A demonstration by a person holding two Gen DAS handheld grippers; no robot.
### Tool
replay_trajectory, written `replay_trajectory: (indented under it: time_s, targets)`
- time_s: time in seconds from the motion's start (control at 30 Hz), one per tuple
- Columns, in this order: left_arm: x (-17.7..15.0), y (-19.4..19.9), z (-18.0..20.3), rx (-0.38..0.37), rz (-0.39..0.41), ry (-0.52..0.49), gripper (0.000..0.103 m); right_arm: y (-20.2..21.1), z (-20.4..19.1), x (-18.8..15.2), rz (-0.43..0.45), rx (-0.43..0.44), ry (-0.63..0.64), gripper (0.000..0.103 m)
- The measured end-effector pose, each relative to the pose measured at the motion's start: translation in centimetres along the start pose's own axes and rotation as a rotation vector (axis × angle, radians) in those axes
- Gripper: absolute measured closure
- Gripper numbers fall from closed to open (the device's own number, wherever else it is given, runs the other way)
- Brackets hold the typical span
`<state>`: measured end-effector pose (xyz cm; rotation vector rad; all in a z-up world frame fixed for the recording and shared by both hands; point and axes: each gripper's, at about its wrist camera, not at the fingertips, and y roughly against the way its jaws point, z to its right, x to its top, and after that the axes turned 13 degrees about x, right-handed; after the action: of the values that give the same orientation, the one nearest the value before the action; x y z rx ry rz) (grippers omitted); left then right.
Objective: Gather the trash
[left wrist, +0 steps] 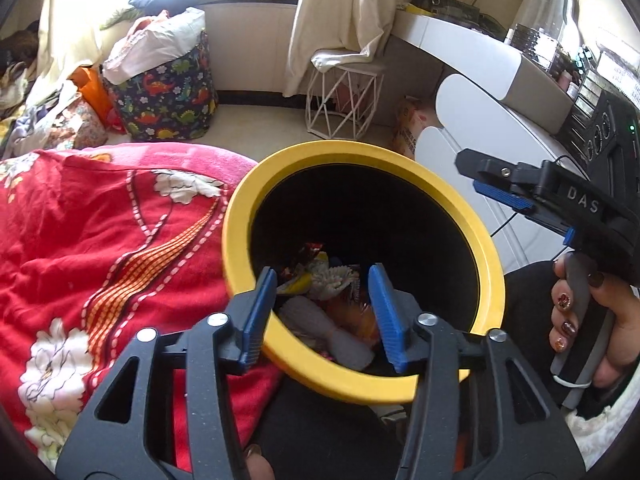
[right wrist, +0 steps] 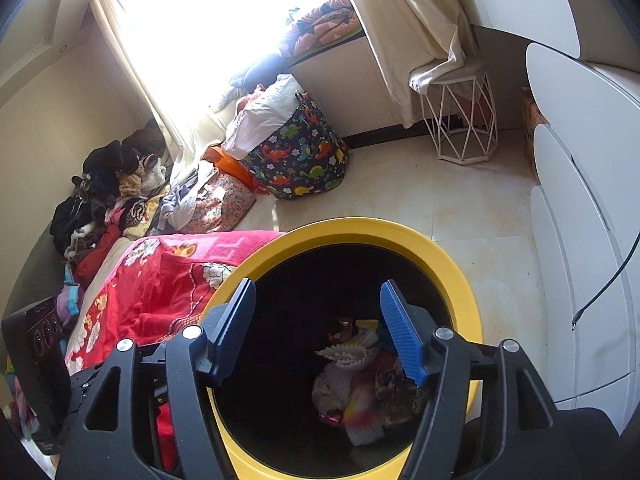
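Both grippers, left gripper [left wrist: 322, 312] and right gripper [right wrist: 316, 332], over yellow-rimmed bin [left wrist: 486, 256]; jaws apart, nothing held. Trash [right wrist: 360, 380] piled at bin bottom, right of red blanket [left wrist: 100, 232]. Risk: left fingers close to near rim; likely contact on lowering, tipping bin.

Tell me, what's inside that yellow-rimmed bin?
The bin holds a heap of trash: crumpled white paper and colourful wrappers. Whatever lies beneath the heap is covered, and the dark walls hide nothing else visible.
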<state>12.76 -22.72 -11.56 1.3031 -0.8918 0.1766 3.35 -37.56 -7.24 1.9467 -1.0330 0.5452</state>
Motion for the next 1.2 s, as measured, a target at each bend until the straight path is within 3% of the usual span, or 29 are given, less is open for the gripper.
replay_trajectory:
  time_s: [0.13, 0.27, 0.53, 0.8, 1.2]
  targets:
    - [-1.0, 1.7, -1.1, 0.038, 0.036, 0.039, 0.033, 1.1, -1.3, -0.6, 0.019, 0.027, 0.027, 0.029]
    - [-1.8, 4.0, -2.2, 0.092, 0.086, 0.089, 0.011, 2.8, -4.2, -2.0, 0.075, 0.043, 0.112, 0.011]
    - [-3.9, 8.5, -4.2, 0.214, 0.193, 0.178, 0.011, 5.0, -9.6, -5.4, 0.174, 0.027, 0.293, 0.007]
    - [-5.4, 13.1, -6.4, 0.319, 0.302, 0.246, 0.011, 6.8, -12.8, -7.9, 0.294, 0.011, 0.367, 0.007]
    - [-6.1, 15.2, -7.0, 0.337, 0.356, 0.275, 0.011, 7.3, -13.4, -8.5, 0.324, -0.011, 0.406, 0.006]
